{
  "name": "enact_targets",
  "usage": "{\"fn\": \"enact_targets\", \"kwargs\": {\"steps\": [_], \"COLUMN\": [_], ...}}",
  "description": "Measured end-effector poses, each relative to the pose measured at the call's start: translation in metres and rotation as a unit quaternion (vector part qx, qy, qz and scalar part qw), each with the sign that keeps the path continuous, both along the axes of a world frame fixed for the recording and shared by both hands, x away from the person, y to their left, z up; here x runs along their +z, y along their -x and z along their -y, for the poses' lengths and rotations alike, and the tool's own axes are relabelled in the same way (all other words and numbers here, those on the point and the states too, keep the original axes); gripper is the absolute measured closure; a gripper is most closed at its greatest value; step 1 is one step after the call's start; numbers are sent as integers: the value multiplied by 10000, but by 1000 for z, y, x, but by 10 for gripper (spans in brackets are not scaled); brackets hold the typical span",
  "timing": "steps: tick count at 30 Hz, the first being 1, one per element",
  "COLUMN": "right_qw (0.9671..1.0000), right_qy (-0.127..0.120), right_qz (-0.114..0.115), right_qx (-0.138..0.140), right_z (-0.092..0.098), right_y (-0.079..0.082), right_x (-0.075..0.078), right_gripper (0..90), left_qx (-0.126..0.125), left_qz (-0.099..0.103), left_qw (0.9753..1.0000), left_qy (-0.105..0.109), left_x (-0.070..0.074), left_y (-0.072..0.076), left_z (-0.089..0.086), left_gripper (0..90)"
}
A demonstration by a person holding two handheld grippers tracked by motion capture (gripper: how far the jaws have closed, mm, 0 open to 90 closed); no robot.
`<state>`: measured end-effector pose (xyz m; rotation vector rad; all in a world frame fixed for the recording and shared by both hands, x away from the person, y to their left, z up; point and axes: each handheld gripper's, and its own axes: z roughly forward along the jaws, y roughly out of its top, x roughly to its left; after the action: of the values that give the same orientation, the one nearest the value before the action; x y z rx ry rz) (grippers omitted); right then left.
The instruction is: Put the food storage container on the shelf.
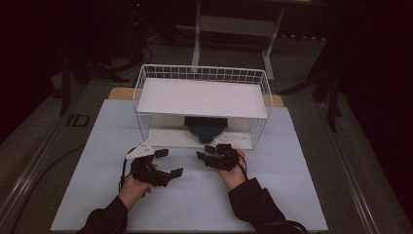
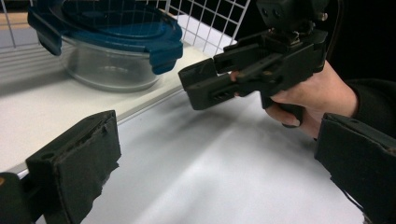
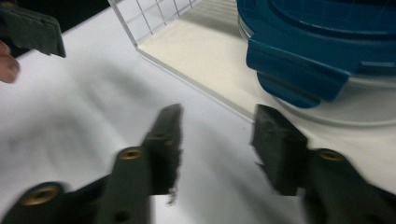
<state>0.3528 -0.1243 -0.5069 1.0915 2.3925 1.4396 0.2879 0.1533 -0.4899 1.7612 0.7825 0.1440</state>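
A round glass container with a blue clip lid (image 1: 206,127) (image 2: 112,42) (image 3: 322,42) sits on the lower white board of a wire basket shelf (image 1: 202,73). In front of it, over the white table sheet, my left gripper (image 1: 169,162) (image 2: 217,172) is open wide with nothing between its jaws. My right gripper (image 1: 205,152) (image 3: 217,140) is open too and empty, pointing at the shelf's front edge close to the container. In the left gripper view the right gripper (image 2: 252,65) shows in a hand, off to the container's right.
The shelf's white top board (image 1: 202,97) covers the container from above, and wire mesh walls (image 2: 205,23) close its sides. The white sheet (image 1: 190,195) spreads over the table around both hands. Dark floor and a stand (image 1: 234,29) lie beyond.
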Motion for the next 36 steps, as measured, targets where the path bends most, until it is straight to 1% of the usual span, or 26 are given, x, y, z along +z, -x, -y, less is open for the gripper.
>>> {"fn": "enact_targets", "kwargs": {"steps": [1,2,3,4,5,6,7,9,11,12,13,14,15,18,20,21,23,27,29,31,36], "right_qw": [10000,10000,9999,9998,9997,9997,9998,9995,9994,9993,9991,9991,9991,9991,9990,9990,9988,9983,9981,9979,9970], "right_qy": [0,-11,-60,-116,-142,-114,-154,-299,-327,-351,-415,-415,-368,-327,-354,-347,-387,-465,-461,-483,-490], "right_qz": [-15,36,37,-11,-22,-9,21,-13,62,61,77,77,187,272,263,288,292,294,336,314,406], "right_qx": [22,35,127,182,217,199,157,111,88,68,35,35,-12,-47,-54,-77,-91,-214,-251,-309,-434], "right_z": [1,2,3,5,6,8,10,17,24,28,32,32,41,50,52,59,64,76,81,86,101], "right_y": [1,3,5,7,8,10,12,17,22,25,28,28,36,43,45,50,54,61,64,68,78], "right_x": [0,0,0,0,0,0,0,2,5,7,8,8,12,13,13,13,14,17,18,19,21], "right_gripper": [334,281,204,162,145,136,137,140,141,141,142,142,142,142,142,142,142,143,143,143,143], "left_qx": [3,-3,-15,-21,-36,-47,-61,-100,-123,-128,-145,-145,-180,-215,-213,-217,-208,-197,-187,-180,-174], "left_qz": [17,52,77,100,113,110,108,119,122,124,125,125,116,129,143,144,157,188,195,198,232], "left_qw": [10000,10000,10000,9999,9999,9999,9999,9999,9998,9998,9998,9998,9997,9996,9996,9996,9996,9996,9996,9996,9996], "left_qy": [15,6,-9,-26,-44,-35,-41,-68,-52,-49,-54,-54,-75,-104,-112,-110,-90,-71,-89,-85,-62], "left_x": [1,2,3,3,4,4,4,4,4,4,4,4,3,3,3,3,4,5,5,5,6], "left_y": [1,2,3,5,6,7,8,10,12,13,15,15,17,18,18,19,20,21,22,22,24], "left_z": [0,0,0,0,1,1,1,1,1,1,1,1,2,3,3,2,2,-1,-2,-3,-5], "left_gripper": [5,5,5,5,5,5,5,5,5,5,5,5,5,5,5,5,5,5,5,5,5]}}
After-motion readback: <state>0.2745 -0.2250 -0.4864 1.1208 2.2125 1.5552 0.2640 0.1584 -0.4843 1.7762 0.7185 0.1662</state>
